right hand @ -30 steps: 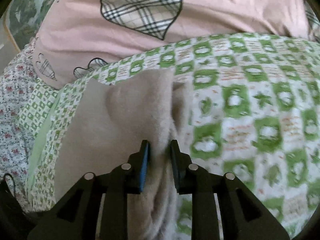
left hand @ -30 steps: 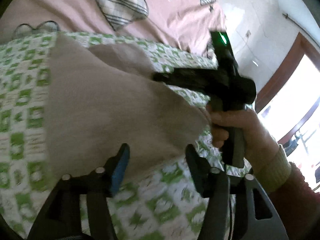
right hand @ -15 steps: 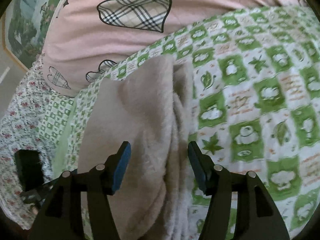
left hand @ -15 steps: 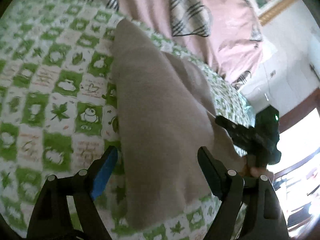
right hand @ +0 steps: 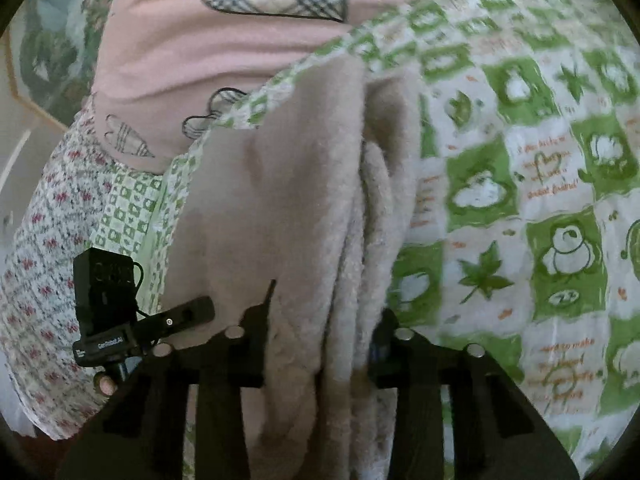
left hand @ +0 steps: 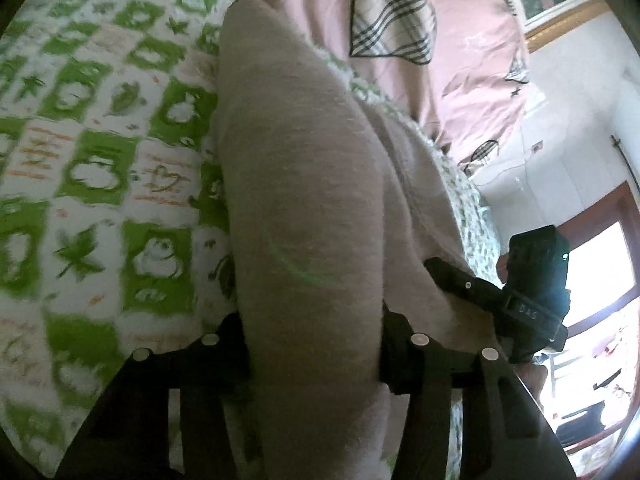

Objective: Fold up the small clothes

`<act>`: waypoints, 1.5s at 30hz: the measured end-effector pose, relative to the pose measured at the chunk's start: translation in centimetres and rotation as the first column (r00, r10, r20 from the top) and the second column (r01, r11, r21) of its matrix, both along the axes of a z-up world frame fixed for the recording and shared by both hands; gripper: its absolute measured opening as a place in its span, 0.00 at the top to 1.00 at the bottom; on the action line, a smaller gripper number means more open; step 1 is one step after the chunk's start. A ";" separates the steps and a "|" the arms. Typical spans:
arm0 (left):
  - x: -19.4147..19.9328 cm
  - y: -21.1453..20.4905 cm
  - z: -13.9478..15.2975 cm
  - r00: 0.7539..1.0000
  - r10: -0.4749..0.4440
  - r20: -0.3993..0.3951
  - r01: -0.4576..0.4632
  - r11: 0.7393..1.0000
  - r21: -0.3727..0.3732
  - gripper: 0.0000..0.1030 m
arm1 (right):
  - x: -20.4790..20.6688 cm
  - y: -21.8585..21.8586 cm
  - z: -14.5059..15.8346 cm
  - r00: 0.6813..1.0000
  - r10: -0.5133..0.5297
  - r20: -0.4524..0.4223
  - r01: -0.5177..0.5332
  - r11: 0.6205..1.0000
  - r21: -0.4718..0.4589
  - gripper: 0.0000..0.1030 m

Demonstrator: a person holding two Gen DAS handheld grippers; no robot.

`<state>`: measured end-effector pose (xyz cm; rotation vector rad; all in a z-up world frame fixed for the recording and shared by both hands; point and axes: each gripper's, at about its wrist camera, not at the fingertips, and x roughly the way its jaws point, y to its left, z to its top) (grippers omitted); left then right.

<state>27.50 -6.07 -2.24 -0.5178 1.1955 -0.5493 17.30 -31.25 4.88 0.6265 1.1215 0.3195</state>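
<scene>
A beige fleece garment (left hand: 304,200) lies folded lengthwise on the green-and-white checked bedspread (left hand: 92,160). My left gripper (left hand: 312,344) straddles its near end, jaws wide apart with the thick fold between them. In the right wrist view the garment (right hand: 304,208) shows bunched folds, and my right gripper (right hand: 320,340) straddles its near end, jaws also apart around the cloth. The fingertips of both are hidden by fabric. The right gripper shows in the left wrist view (left hand: 460,284); the left one shows in the right wrist view (right hand: 180,320).
A pink quilt with plaid hearts (left hand: 392,12) lies beyond the garment, also in the right wrist view (right hand: 240,32). A floral sheet (right hand: 44,240) lies at the bed's left edge. A wall and window (left hand: 592,272) stand to the right.
The right gripper opened from its pinch on the garment a second ago. Both grippers then pushed forward over the garment's near end, so the cloth now sits between their jaws.
</scene>
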 end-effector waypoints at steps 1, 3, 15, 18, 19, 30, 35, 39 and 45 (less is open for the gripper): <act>-0.7 0.5 0.7 1.000 0.003 0.014 -0.003 1.000 0.008 0.53 | -0.2 0.6 0.6 1.000 0.009 0.012 -0.009 1.000 -0.002 0.69; -2.2 2.3 2.3 0.999 0.013 0.040 -0.013 1.000 0.009 0.53 | -0.9 2.4 1.7 0.999 0.035 0.040 -0.035 0.999 0.000 0.69; -11.5 14.2 6.8 0.996 0.073 0.055 -0.076 0.995 0.060 0.52 | -5.5 14.2 1.9 0.981 0.167 0.097 -0.180 0.973 0.142 0.69; -12.7 15.6 5.1 0.996 0.090 0.013 -0.091 0.993 0.079 0.51 | -5.9 15.9 0.3 0.982 0.183 0.051 -0.189 0.971 0.146 0.69; -12.9 15.8 4.5 0.996 0.094 0.003 -0.094 0.992 0.081 0.50 | -6.0 16.5 -0.2 0.983 0.182 0.034 -0.185 0.973 0.135 0.69; -12.4 19.1 3.6 0.983 0.180 -0.018 -0.180 0.983 0.036 0.25 | -6.7 13.5 0.2 0.993 0.117 -0.031 -0.116 0.993 0.027 0.43; -9.4 20.1 4.6 0.971 0.237 0.017 -0.238 0.970 0.059 0.25 | -3.5 13.0 2.1 0.996 0.083 0.034 -0.082 0.997 -0.013 0.43; -7.1 20.3 4.4 0.964 0.266 0.013 -0.267 0.962 0.065 0.25 | 0.0 14.8 0.8 0.995 0.098 0.020 -0.097 0.995 -0.023 0.54; -3.7 19.3 3.8 0.964 0.262 0.047 -0.266 0.943 0.198 0.45 | -0.4 14.9 2.3 0.990 0.071 0.119 -0.069 0.997 -0.023 0.92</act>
